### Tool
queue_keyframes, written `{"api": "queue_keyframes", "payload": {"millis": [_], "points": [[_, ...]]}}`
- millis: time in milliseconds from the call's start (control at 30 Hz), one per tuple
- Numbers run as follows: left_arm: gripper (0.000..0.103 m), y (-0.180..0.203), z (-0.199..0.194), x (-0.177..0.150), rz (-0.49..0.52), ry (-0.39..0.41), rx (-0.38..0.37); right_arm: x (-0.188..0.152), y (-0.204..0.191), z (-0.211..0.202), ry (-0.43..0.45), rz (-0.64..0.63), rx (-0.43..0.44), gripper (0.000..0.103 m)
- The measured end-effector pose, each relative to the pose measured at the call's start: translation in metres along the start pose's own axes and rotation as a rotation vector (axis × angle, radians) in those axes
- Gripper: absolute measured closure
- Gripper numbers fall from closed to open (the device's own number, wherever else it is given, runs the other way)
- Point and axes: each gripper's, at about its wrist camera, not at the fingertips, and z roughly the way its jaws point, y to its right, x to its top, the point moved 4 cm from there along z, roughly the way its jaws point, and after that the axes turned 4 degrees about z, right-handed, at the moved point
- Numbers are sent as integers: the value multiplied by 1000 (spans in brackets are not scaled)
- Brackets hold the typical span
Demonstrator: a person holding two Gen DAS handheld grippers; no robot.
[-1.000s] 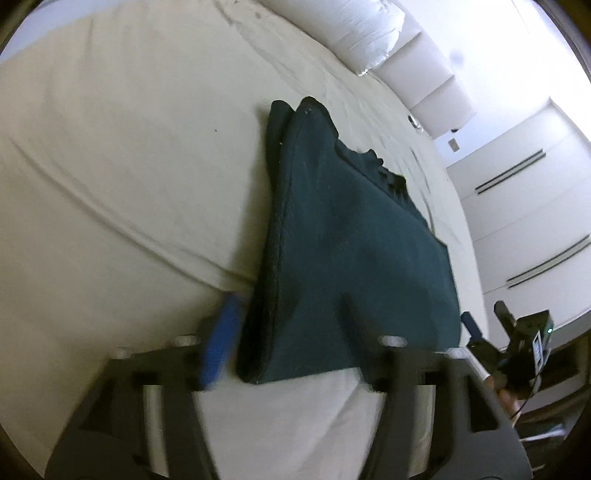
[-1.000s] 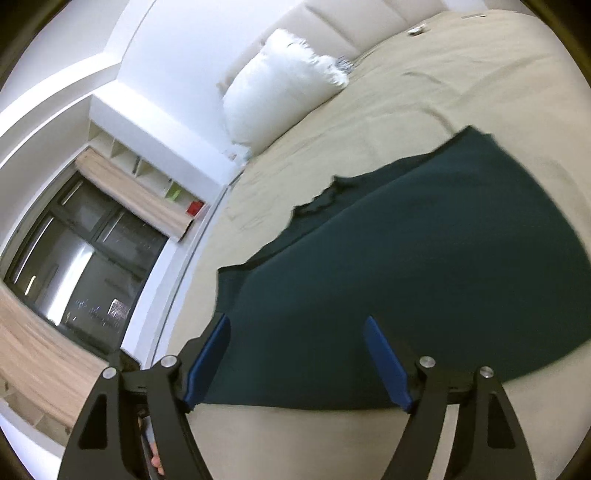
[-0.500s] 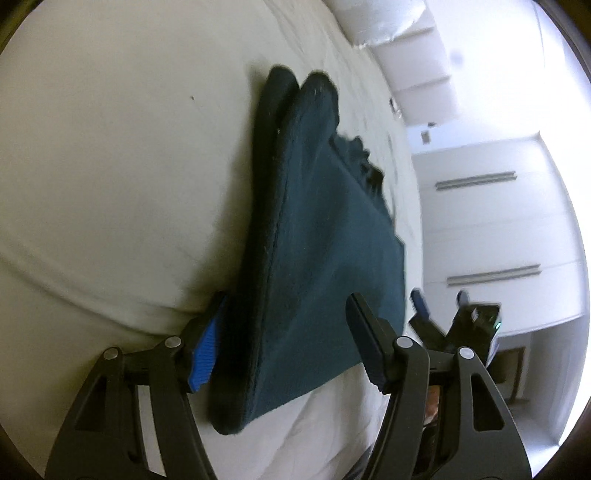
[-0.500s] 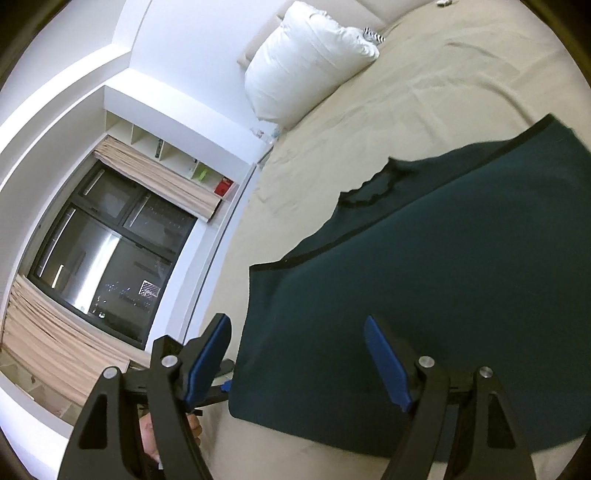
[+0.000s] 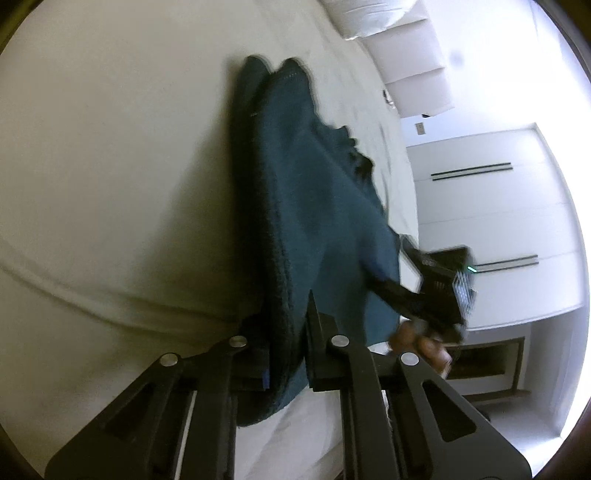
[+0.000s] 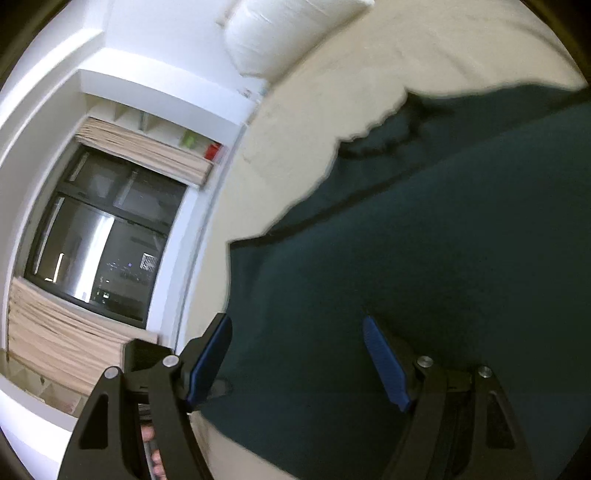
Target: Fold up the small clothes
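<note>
Now left hand-held gripper (image 5: pixel 286 354) just clenched on dark green garment (image 5: pixel 317 206), right hand-held gripper (image 6: pixel 295 354) released, no legible writing.

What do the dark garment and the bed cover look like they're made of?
Garment: looks like soft matte knit or fleece; the edge is fuzzy, it drapes limply, and shows no sheen. Bed cover: probably woven cotton, matte cream, with shallow creases. Blur leaves both uncertain.

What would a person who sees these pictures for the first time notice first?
First, the dark green garment spread on the cream bed sheet, filling most of both views. Next, the left tool: its jaws have just been closing and now pinch the garment's near corner. The right tool stands open over the opposite near corner, not gripping. A white pillow lies at the bed's head.
</note>
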Motion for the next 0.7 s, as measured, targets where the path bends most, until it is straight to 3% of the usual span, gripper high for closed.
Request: {"api": "queue_keyframes", "payload": {"millis": [200, 333, 500, 567, 700], "points": [[92, 61, 8, 7, 114, 17, 10, 3, 12, -10, -1, 46, 125, 30], [92, 121, 36, 10, 244, 3, 48, 9, 21, -32, 6, 119, 221, 30], [92, 195, 94, -1, 410, -47, 82, 29, 48, -78, 70, 222, 352, 20], [92, 213, 123, -7, 451, -70, 81, 36, 62, -92, 90, 248, 387, 17], [92, 226, 186, -25, 498, -135, 101, 46, 77, -106, 46, 251, 433, 17]]}}
